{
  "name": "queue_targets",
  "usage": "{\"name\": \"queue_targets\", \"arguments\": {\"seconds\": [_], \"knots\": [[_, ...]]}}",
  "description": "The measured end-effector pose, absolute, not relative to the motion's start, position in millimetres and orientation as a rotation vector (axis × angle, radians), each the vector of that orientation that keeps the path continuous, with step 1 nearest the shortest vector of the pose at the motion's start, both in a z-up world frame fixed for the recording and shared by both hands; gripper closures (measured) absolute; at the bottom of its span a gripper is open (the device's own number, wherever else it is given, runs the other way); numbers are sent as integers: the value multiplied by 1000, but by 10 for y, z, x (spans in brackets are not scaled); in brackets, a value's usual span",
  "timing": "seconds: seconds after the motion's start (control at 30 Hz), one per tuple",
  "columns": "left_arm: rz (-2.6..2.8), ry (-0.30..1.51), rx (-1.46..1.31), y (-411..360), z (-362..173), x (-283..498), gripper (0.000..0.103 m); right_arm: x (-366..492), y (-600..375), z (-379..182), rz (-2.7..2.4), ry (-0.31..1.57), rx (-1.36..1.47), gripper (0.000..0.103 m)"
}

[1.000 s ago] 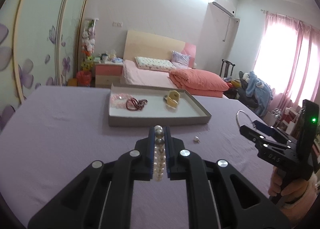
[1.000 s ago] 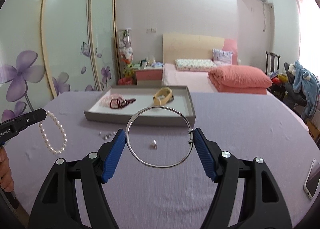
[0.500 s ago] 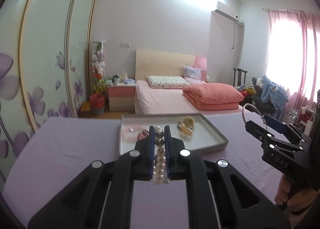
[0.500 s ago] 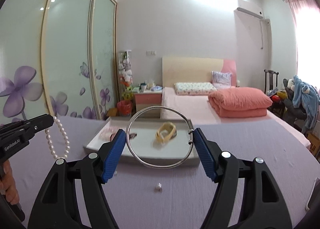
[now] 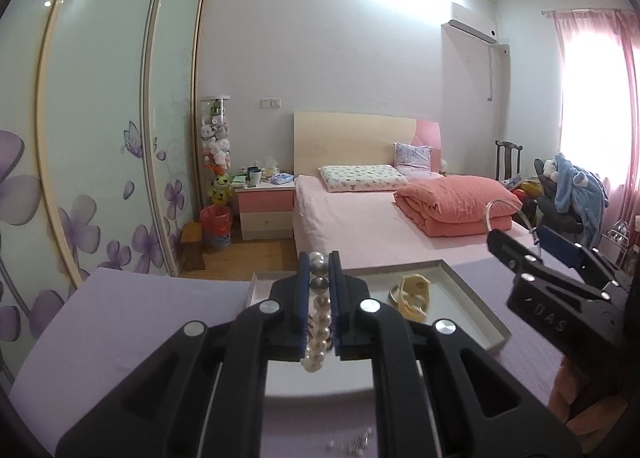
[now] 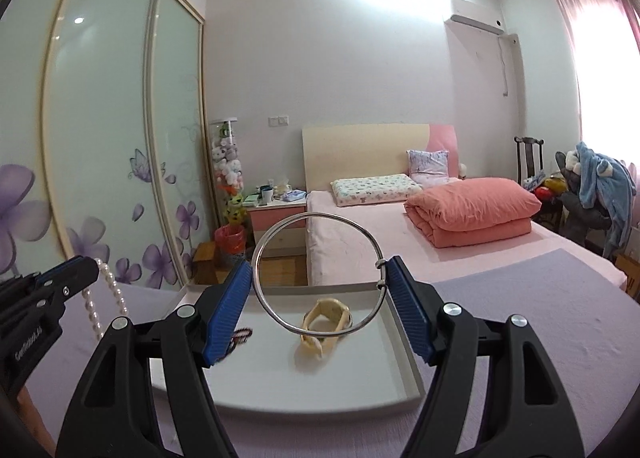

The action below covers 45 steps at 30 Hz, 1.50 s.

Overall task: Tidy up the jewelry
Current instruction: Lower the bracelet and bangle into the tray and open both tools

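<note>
Right wrist: two tools, one pearl strand, one silver bangle

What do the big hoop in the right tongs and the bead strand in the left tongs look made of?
The hoop looks like polished silver-toned metal: a thin rigid wire ring with bright glints and a small clasp at one side. The bead strand looks like pearl, real or imitation: glossy cream-white round beads, with two greyer, metallic-looking beads near the tips.

- Left gripper: pads clamped on pearl bracelet, strand running between them.
- Beyond: grey tray on purple cloth, holding yellow bangle.
- Right gripper at right edge, silver hoop partly visible.
- Small beads on cloth, near edge.
</note>
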State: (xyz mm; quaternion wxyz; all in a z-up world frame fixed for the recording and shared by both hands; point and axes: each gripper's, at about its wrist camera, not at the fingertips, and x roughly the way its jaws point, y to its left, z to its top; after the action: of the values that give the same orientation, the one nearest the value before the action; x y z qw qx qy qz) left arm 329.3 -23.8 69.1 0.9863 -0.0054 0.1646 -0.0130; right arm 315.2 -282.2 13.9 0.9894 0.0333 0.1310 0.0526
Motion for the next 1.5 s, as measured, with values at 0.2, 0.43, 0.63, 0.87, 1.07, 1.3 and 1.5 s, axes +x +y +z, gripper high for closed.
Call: {"name": "queue_targets", "arguments": {"seconds": [0.2, 0.43, 0.63, 0.87, 1.07, 1.3, 1.5], "knots": [[-28, 346, -29, -285, 568, 3724, 93, 3518, -2676, -60, 83, 305, 36, 33], [-19, 405, -28, -295, 313, 4074, 93, 3818, -2572, -278, 75, 428, 53, 33], [-24, 457, -37, -290, 138, 4257, 93, 4029, -2585, -399, 58, 523, 79, 33], [-28, 491, -55, -244, -11, 4320, 87, 4043, -2601, -463, 63, 560, 87, 28], [-10, 493, -63, -183, -39, 4295, 79, 4022, -2643, -421, 60, 540, 95, 27], [26, 490, -84, -48, -6, 4208, 77, 3967, -2673, -379, 54, 524, 91, 27], [48, 491, -92, 13, 1, 4124, 70, 3904, -2678, -370, 54, 519, 76, 27]]}}
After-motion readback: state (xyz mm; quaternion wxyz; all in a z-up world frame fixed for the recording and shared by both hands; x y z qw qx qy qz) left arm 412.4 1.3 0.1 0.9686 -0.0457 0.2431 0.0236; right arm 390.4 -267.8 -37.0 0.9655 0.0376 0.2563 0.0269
